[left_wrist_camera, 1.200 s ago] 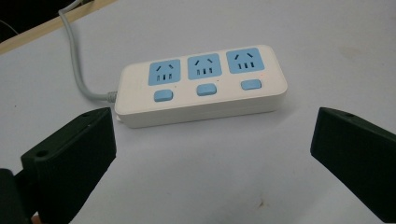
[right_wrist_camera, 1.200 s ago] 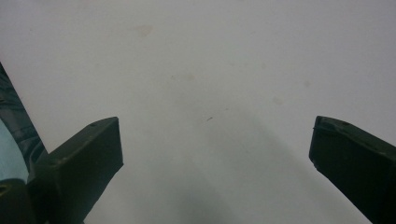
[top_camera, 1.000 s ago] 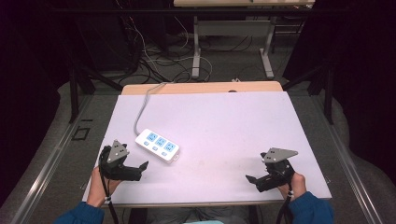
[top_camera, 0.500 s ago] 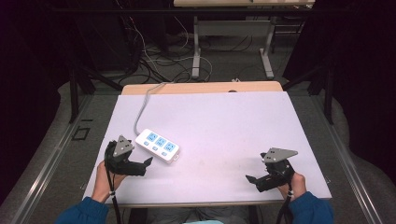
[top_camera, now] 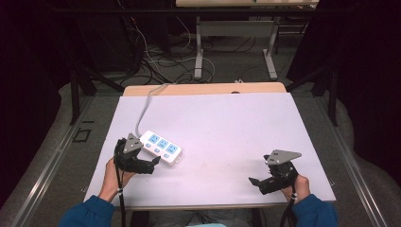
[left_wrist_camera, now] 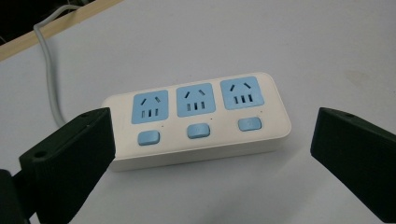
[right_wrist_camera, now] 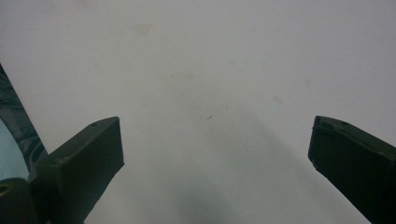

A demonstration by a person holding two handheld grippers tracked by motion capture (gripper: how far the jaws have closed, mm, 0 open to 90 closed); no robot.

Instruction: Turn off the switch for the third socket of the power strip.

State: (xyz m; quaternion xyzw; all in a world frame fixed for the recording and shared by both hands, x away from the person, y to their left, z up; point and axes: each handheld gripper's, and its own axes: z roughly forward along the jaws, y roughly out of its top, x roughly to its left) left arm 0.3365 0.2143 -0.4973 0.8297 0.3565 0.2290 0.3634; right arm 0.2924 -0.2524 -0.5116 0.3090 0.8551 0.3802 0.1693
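Observation:
A white power strip (top_camera: pixel 161 146) with three blue sockets and three blue buttons lies on the left part of the white table (top_camera: pixel 227 127); its grey cord (top_camera: pixel 144 106) runs to the far edge. My left gripper (top_camera: pixel 150 164) is open just in front of the strip's near left end. In the left gripper view the strip (left_wrist_camera: pixel 196 119) lies a little beyond and between the two spread jaws of my left gripper (left_wrist_camera: pixel 210 158), untouched. My right gripper (top_camera: pixel 255 183) rests open near the front right of the table, and in its own view the right gripper (right_wrist_camera: pixel 215 158) holds nothing over bare tabletop.
The table's wooden far edge (top_camera: pixel 203 88) borders a floor with tangled cables (top_camera: pixel 161 61) and metal desk legs (top_camera: pixel 199 47). Blue sleeves (top_camera: pixel 87 213) come in from the bottom on both sides.
My left gripper has moved forward and slightly right, closing in on the power strip's near end. The right gripper has stayed in place.

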